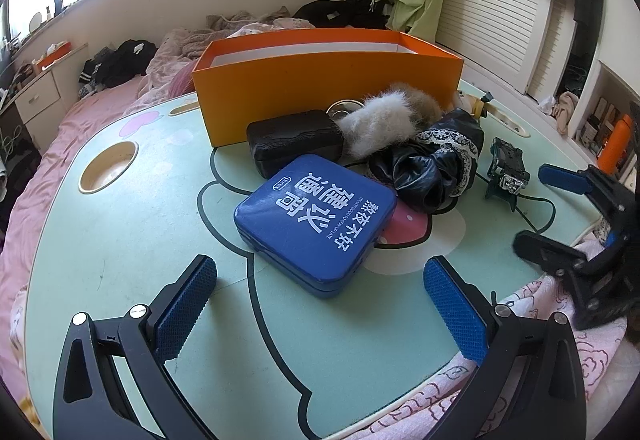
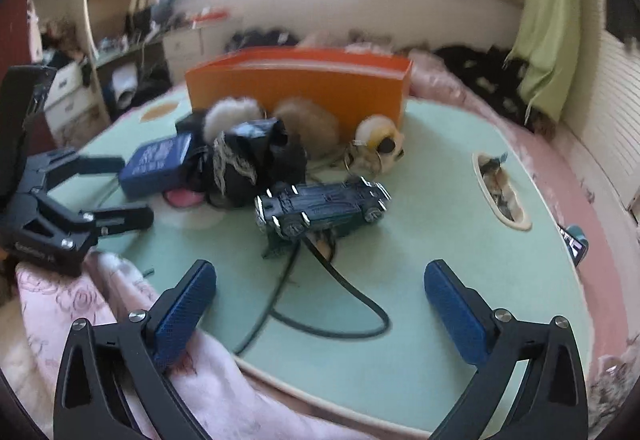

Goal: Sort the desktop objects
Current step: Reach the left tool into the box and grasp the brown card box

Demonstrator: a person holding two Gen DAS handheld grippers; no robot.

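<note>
On the left wrist view, the left gripper (image 1: 320, 304) hovers over the pale green table (image 1: 120, 240) with its blue-padded fingers (image 1: 186, 304) spread wide and nothing between them; the pads touch no object. Just beyond the fingertips lies the blue tin (image 1: 316, 224), flat on the table, its white lettering facing up. Behind the tin sits a black case (image 1: 296, 146), and behind that stands the orange box (image 1: 328, 80), open at the top. To the right of the case rests a fluffy white and tan piece (image 1: 384, 116), touching a crumpled black cloth with lace trim (image 1: 436, 160). Further right a small dark green toy car (image 1: 506, 170) lies on the table, apart from the cloth.

At the right edge of that view the right gripper (image 1: 536, 204) appears, its fingers standing wide apart and empty.

In the right wrist view, which is somewhat blurred, the right gripper's fingers (image 2: 456, 312) are fully spread above the table's near edge, gripping nothing; a pink patterned blanket (image 2: 80, 304) lies under the left finger. The toy car lies ahead of the fingers, between them in line but well clear of the pads, with a dark cable (image 2: 344, 300) looping beneath it. A small round plush figure (image 2: 378, 144) sits beside the orange box.
</note>
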